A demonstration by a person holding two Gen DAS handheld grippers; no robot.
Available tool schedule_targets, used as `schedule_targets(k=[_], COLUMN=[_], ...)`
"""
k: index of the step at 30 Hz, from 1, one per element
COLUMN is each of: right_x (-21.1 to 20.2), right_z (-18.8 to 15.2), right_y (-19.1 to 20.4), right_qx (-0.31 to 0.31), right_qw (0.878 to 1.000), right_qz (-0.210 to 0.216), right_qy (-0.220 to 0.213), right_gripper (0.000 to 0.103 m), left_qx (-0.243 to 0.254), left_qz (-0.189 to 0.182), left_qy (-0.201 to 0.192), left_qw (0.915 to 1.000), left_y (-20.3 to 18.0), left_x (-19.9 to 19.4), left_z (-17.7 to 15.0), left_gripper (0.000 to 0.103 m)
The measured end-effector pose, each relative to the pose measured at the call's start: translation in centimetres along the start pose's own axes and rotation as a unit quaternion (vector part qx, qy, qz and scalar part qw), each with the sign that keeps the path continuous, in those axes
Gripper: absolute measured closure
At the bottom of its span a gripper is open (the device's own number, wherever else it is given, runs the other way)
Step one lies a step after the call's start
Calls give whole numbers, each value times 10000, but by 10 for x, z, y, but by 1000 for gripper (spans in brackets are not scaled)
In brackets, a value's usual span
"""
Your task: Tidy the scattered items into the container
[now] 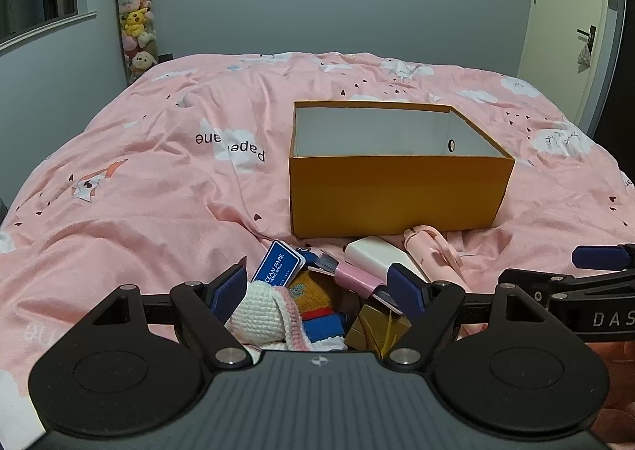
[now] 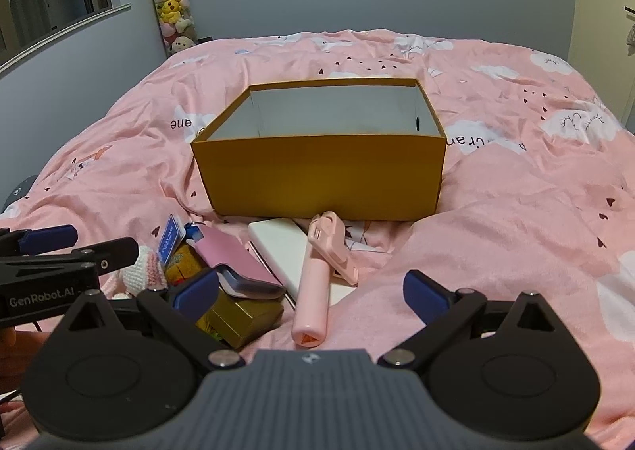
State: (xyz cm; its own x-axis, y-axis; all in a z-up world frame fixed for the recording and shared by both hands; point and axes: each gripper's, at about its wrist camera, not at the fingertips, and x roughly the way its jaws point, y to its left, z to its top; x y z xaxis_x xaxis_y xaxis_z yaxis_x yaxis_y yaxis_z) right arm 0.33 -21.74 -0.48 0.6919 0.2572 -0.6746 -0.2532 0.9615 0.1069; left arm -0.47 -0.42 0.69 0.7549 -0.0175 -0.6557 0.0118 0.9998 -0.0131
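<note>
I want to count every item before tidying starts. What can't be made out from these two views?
- Orange box floor: hidden by its front wall, both views.
- Gold box: partly behind the left hand-held gripper, left view.
- Plush toy: covered by the blue card.
- White box: partly under the pink stick, right view.

An open orange box [image 2: 321, 176] sat on the pink bedspread [image 2: 516, 219], nothing visible inside it. In front of it lay a heap: a white slab [image 2: 278, 247], a pink stick [image 2: 313, 283] resting on it, a pink case [image 2: 238, 263], a gold box [image 2: 238, 317], a blue tag [image 2: 170, 241] and a knitted toy [image 2: 143, 271]. The right tongs [image 2: 313, 293] stood wide apart above the stick, gripping nothing. The left tongs [image 2: 59, 243] reached in from the left.
</note>
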Motion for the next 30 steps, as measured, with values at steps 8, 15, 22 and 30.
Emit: schedule_targets(k=[8,15,22,30], right_x=[1,2,3,4], right_z=[0,0,0,-1], right_y=[-2,-1,0,-1], right_qx=[4,-17,-17,-4], right_qw=[10000,9999,9999,9998], right_qz=[-56,-77,-84,-85], right_qy=[57,82,123,155], right_gripper=[3,3,3,3], left_qx=[-11,-17,-17,-22], left_qz=[-4,-10,-13,-14], left_qy=[16,25,36,51], left_qw=[10000,10000,10000,10000], left_y=[0,0,0,-1], left_x=[0,1,1,2], left_z=[0,0,1,0], left_gripper=[11,11,11,11])
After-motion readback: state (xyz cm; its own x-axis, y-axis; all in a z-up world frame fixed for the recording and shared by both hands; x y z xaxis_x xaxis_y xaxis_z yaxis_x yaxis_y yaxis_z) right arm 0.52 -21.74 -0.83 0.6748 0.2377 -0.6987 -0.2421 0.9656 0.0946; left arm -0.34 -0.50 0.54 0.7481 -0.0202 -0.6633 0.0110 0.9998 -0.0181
